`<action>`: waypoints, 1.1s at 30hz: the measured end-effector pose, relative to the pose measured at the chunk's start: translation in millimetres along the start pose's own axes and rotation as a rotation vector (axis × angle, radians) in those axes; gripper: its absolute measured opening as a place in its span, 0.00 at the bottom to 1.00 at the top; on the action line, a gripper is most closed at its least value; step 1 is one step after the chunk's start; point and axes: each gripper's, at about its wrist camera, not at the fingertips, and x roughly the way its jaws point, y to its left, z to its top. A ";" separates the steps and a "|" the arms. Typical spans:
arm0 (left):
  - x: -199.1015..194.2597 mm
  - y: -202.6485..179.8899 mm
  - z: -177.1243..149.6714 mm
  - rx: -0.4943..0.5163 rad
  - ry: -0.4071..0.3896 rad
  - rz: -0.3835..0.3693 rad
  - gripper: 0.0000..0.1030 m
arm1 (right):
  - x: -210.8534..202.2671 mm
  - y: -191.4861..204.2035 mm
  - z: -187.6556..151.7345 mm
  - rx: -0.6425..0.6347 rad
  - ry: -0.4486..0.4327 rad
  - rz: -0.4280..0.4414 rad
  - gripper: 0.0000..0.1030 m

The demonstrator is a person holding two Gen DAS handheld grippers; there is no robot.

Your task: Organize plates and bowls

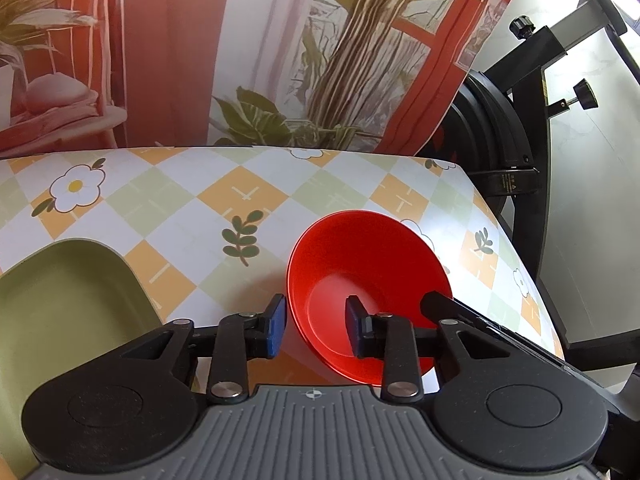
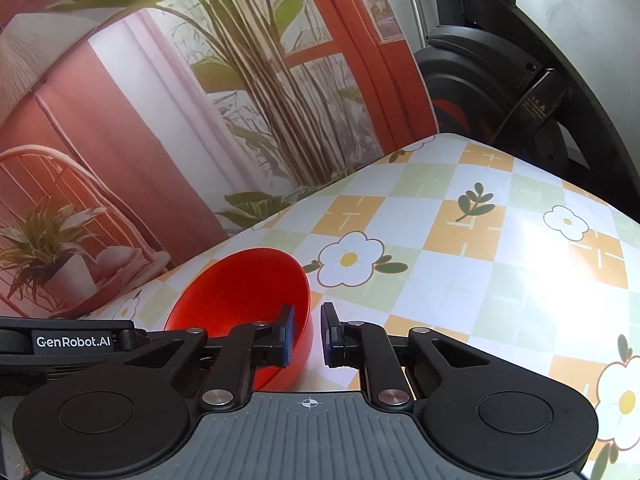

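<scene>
A red bowl (image 1: 360,296) is tilted above a desk (image 1: 208,216) covered in a checked orange, green and white cloth with flower and leaf prints. Two hand-held tools straddle its rim from opposite sides. The left tool (image 1: 316,326) has one blue-padded finger outside the bowl's wall and the other inside it; the jaws stand apart with a visible gap on each side of the rim, so they are not clamped. The right tool (image 2: 308,334) has its left finger inside the bowl and its right finger just outside the wall, jaws narrowly parted; it is hard to tell whether they press the rim. A pale green plate (image 1: 68,304) with rounded corners lies on the desk to the left, near the bowl. A printed backdrop (image 1: 280,52) of plants and a red window rises behind the desk.
</scene>
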 end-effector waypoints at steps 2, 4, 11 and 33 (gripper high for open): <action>0.3 -0.3 -0.7 0.006 -0.005 0.010 0.26 | 0.2 0.3 0.0 -0.003 -0.002 0.000 0.09; 0.5 0.4 -1.0 0.006 -0.007 0.017 0.21 | 0.3 0.4 0.0 -0.003 -0.003 -0.001 0.08; -0.1 0.7 -1.5 0.017 -0.012 0.027 0.15 | -0.5 3.5 -0.2 -0.014 -0.014 -0.014 0.06; -51.5 -21.4 -27.7 0.152 -0.086 0.007 0.14 | -53.1 13.8 -14.0 0.027 -0.095 -0.087 0.05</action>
